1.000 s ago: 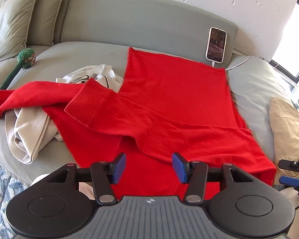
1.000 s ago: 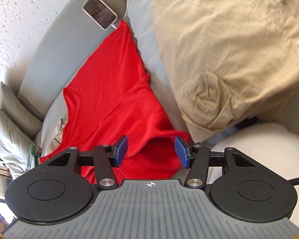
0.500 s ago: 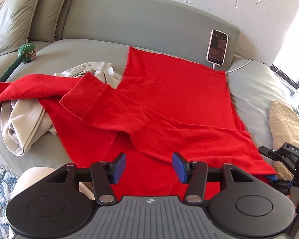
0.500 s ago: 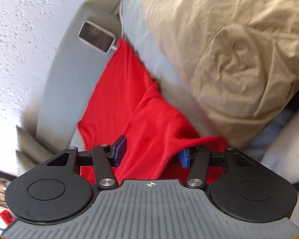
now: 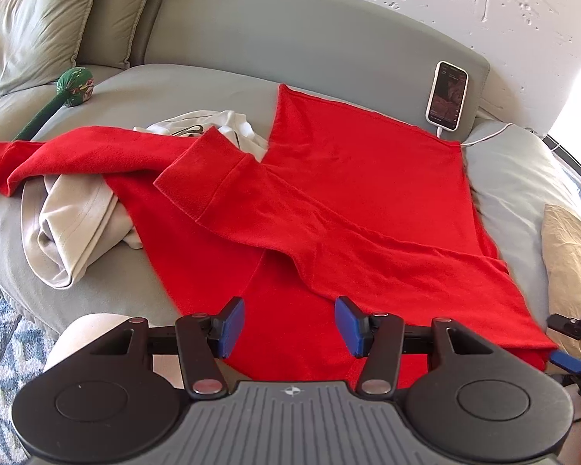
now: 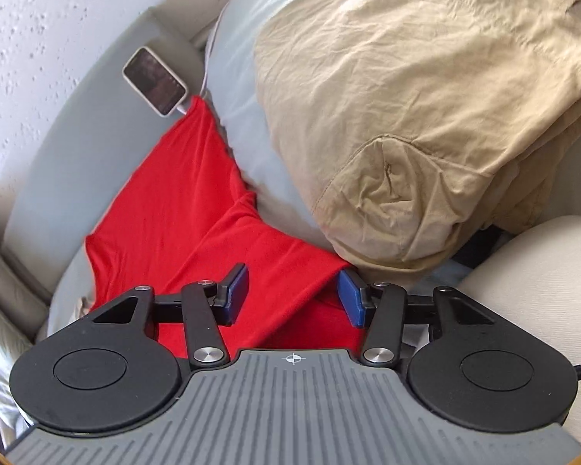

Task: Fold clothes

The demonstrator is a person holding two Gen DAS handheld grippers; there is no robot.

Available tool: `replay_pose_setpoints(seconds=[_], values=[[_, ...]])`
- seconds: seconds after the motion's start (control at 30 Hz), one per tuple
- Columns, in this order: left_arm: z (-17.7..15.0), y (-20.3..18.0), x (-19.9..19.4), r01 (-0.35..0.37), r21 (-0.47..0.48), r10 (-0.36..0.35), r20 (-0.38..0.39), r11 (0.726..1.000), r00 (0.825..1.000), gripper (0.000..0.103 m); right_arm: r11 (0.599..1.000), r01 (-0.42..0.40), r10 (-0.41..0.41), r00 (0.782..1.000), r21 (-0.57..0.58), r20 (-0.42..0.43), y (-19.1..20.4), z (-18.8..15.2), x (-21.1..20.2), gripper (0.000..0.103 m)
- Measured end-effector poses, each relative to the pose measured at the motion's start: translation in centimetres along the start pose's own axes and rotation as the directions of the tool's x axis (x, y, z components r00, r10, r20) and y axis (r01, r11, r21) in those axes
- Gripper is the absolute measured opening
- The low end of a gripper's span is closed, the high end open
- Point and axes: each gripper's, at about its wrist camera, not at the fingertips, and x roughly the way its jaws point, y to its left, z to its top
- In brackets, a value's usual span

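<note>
A red long-sleeved top lies spread on the grey bed. One sleeve is folded across its body, with the cuff toward the left. The other sleeve trails off to the left. My left gripper hovers open over the top's near edge, holding nothing. At the right edge of that view the right gripper sits by the top's near right corner. In the right wrist view, that gripper has its jaws opening. The red top runs between them, and the pads are not pressing on it.
A cream garment lies bunched under the left sleeve. A phone on a white cable leans on the backrest. A beige pillow crowds the right side. A green toy, grey pillows and a patterned rug are at left.
The red corner that was draped over the right gripper's right finger now lies between the jaws, which stand wider. The right view has swung. The left gripper stayed put.
</note>
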Motion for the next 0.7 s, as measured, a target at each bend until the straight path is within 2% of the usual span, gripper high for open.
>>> replay_pose_setpoints(seconds=[0.03, 0.13, 0.23, 0.3, 0.37, 0.4, 0.43, 0.47, 0.5, 0.53, 0.57, 0.6, 0.63, 0.7], values=[[0.0, 0.1, -0.1, 0.001, -0.002, -0.001, -0.003, 1.000, 1.000, 0.051, 1.000, 0.009, -0.009, 1.000, 0.004, -0.014, 0.0, 0.2, -0.8, 0.064], [0.2, 0.4, -0.5, 0.011, -0.003, -0.011, -0.008, 1.000, 1.000, 0.056, 1.000, -0.024, 0.024, 0.999, 0.009, -0.047, 0.2, 0.6, -3.6, 0.070], [0.4, 0.4, -0.6, 0.031, 0.001, -0.031, -0.005, 1.000, 1.000, 0.056, 0.996, -0.077, 0.076, 0.997, -0.043, -0.024, 1.0, 0.7, -6.2, 0.079], [0.7, 0.1, -0.4, 0.041, 0.006, -0.041, -0.005, 0.999, 0.999, 0.057, 0.992, -0.085, 0.086, 0.996, -0.089, -0.002, 1.9, 0.9, -6.5, 0.082], [1.0, -0.5, 0.0, 0.047, 0.024, -0.047, -0.006, 0.999, 0.999, 0.057, 0.987, -0.092, 0.093, 0.996, -0.130, -0.003, 2.6, 1.2, -5.5, 0.081], [1.2, -0.8, 0.2, 0.055, 0.038, -0.055, 0.000, 0.998, 0.998, 0.057, 0.982, -0.109, 0.108, 0.994, -0.152, -0.012, 3.0, 1.2, -4.7, 0.075], [1.5, -1.1, 0.5, 0.057, 0.054, -0.058, 0.011, 0.997, 0.998, 0.057, 0.977, -0.125, 0.123, 0.992, -0.174, -0.022, 3.4, 1.2, -3.9, 0.055], [1.9, -1.4, 0.8, 0.059, 0.069, -0.061, 0.022, 0.996, 0.998, 0.057, 0.970, -0.139, 0.136, 0.990, -0.200, -0.032, 3.9, 1.1, -3.1, 0.042], [2.3, -1.6, 1.2, 0.051, 0.082, -0.054, 0.033, 0.995, 0.998, 0.053, 0.960, -0.140, 0.133, 0.990, -0.242, -0.042, 4.7, 1.1, -2.2, 0.019], [2.7, -1.8, 1.6, 0.043, 0.094, -0.047, 0.045, 0.995, 0.998, 0.053, 0.952, -0.121, 0.115, 0.993, -0.283, -0.039, 5.4, 1.0, -1.5, 0.012], [3.1, -1.9, 2.1, 0.028, 0.102, -0.034, 0.061, 0.994, 0.998, 0.051, 0.939, -0.094, 0.091, 0.996, -0.331, -0.026, 6.0, 0.8, -0.9, 0.012], [3.4, -1.9, 2.9, 0.012, 0.105, -0.019, 0.065, 0.994, 0.998, 0.040, 0.925, -0.069, 0.065, 0.998, -0.373, -0.023, 6.6, 0.6, -0.2, 0.012], [3.7, -1.9, 3.6, -0.005, 0.108, -0.003, 0.069, 0.994, 0.998, 0.036, 0.908, -0.049, 0.035, 0.999, -0.416, -0.041, 7.1, 0.4, 0.7, 0.012], [4.1, -1.8, 5.6, -0.040, 0.118, 0.036, 0.034, 0.992, 0.999, 0.027, 0.875, -0.006, -0.035, 0.996, -0.485, -0.076, 7.5, -0.2, 2.8, 0.012]])
